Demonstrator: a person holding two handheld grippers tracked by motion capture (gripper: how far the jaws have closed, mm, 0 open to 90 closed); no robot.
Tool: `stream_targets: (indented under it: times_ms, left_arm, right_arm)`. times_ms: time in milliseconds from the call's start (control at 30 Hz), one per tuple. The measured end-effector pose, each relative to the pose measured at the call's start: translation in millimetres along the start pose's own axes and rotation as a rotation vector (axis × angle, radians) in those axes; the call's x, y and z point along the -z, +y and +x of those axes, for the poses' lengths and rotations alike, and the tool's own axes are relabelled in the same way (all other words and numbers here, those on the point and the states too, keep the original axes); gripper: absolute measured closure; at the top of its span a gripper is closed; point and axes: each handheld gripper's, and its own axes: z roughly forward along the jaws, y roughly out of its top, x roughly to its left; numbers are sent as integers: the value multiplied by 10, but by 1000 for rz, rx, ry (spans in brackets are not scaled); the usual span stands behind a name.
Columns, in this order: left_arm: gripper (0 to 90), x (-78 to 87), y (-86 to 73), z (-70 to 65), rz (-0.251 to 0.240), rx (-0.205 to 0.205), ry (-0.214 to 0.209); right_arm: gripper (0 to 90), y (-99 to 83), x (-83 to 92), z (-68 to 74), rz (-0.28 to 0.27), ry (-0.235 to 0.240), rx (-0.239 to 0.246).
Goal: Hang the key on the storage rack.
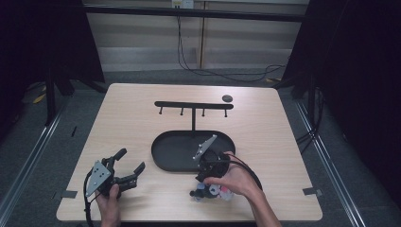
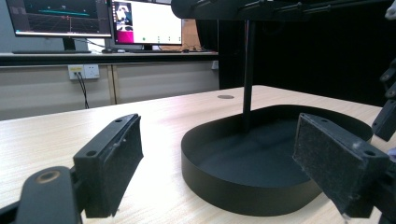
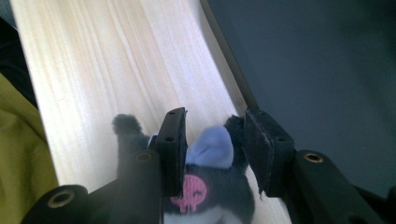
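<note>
Now gripping: right claw clamped on a small plush toy, pads pressed on its blue ear and dark head, near the front edge of the surface. Toy grey-black with a pink patch and a pale belly, held just beside the near rim of the black oval tray, not yet over it. Left claw resting wide and empty at the front left, well apart from the toy, jaws pointed toward the tray. Judged step: toy grasped, carry toward the tray or the rack above it. Next move likely calls for lifting clear of the rim, then either lowering into the tray or raising to one of the small pegs under the black T-shaped rack standing at the tray's far side. Cannot tell whether the toy has a loop for hanging. Farther back, a small dark disc lying on the wood.
</note>
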Motion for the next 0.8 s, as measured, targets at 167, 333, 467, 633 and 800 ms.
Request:
stream_targets:
  times_ms: [167, 333, 467, 633, 800]
  left_arm:
    - [153, 0, 0, 1, 0, 0, -2]
    - [153, 0, 0, 1, 0, 0, -2]
    - [154, 0, 0, 1, 0, 0, -2]
    - [153, 0, 0, 0, 0, 0, -1]
    - [154, 0, 0, 0, 0, 0, -1]
  right_arm:
    - [609, 26, -91, -1, 41, 19, -1]
    - [791, 9, -145, -9, 65, 34, -28]
    - [833, 9, -48, -1, 42, 34, -12]
    - [835, -9, 147, -34, -19, 21, -11]
    - [831, -68, 63, -13, 51, 31, -5]
